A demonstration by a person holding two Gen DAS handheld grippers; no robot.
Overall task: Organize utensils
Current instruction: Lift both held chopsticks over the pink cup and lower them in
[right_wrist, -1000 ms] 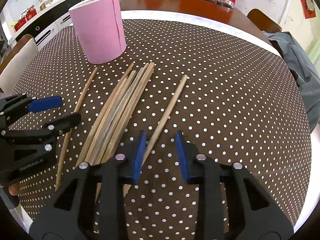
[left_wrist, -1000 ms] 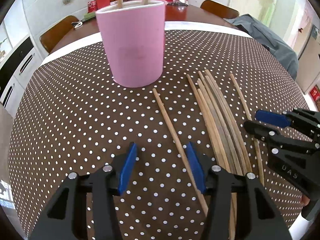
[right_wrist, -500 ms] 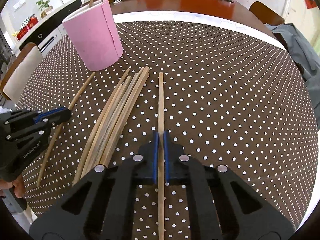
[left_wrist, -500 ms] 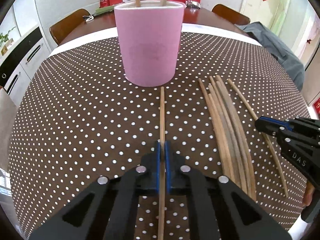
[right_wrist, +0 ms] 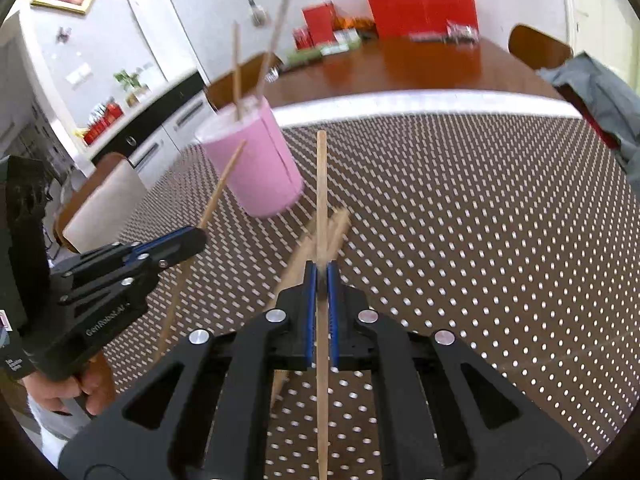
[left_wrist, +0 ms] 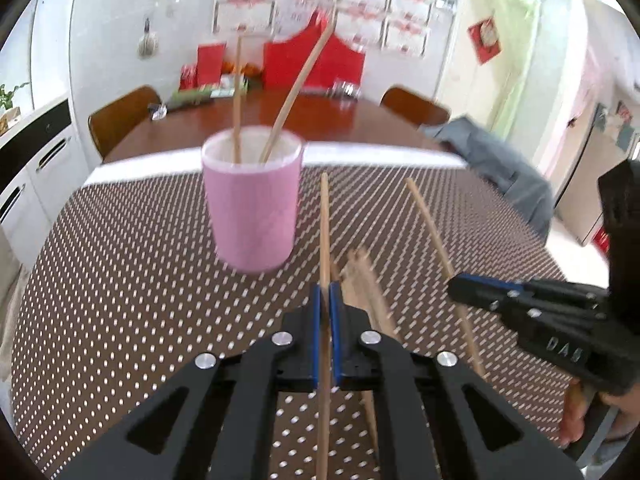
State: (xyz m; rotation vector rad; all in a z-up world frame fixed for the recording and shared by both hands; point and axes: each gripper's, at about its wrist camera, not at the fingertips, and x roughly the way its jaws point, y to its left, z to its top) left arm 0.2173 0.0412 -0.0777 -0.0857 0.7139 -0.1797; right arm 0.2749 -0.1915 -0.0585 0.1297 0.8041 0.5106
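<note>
My left gripper (left_wrist: pixel 325 294) is shut on a wooden chopstick (left_wrist: pixel 324 224) and holds it above the table, pointing toward the pink cup (left_wrist: pixel 253 208), which holds two chopsticks. My right gripper (right_wrist: pixel 320 272) is shut on another chopstick (right_wrist: pixel 321 184), also lifted off the table. In the left wrist view the right gripper (left_wrist: pixel 464 290) holds its chopstick (left_wrist: pixel 430 224) to the right. In the right wrist view the left gripper (right_wrist: pixel 192 240) and its chopstick (right_wrist: pixel 222 184) are at the left, beside the pink cup (right_wrist: pixel 256 164). A bundle of chopsticks (left_wrist: pixel 368 280) lies on the dotted tablecloth.
The brown polka-dot tablecloth (right_wrist: pixel 480 220) covers the near table. A wooden table (left_wrist: pixel 320 112) with chairs and red boxes stands behind. A grey cloth (left_wrist: pixel 496 168) hangs at the right edge. White cabinets (left_wrist: pixel 24 184) are at the left.
Both grippers closed on a chopstick each, then lifted them off the table and tilted up. The views are blurred from the motion.
</note>
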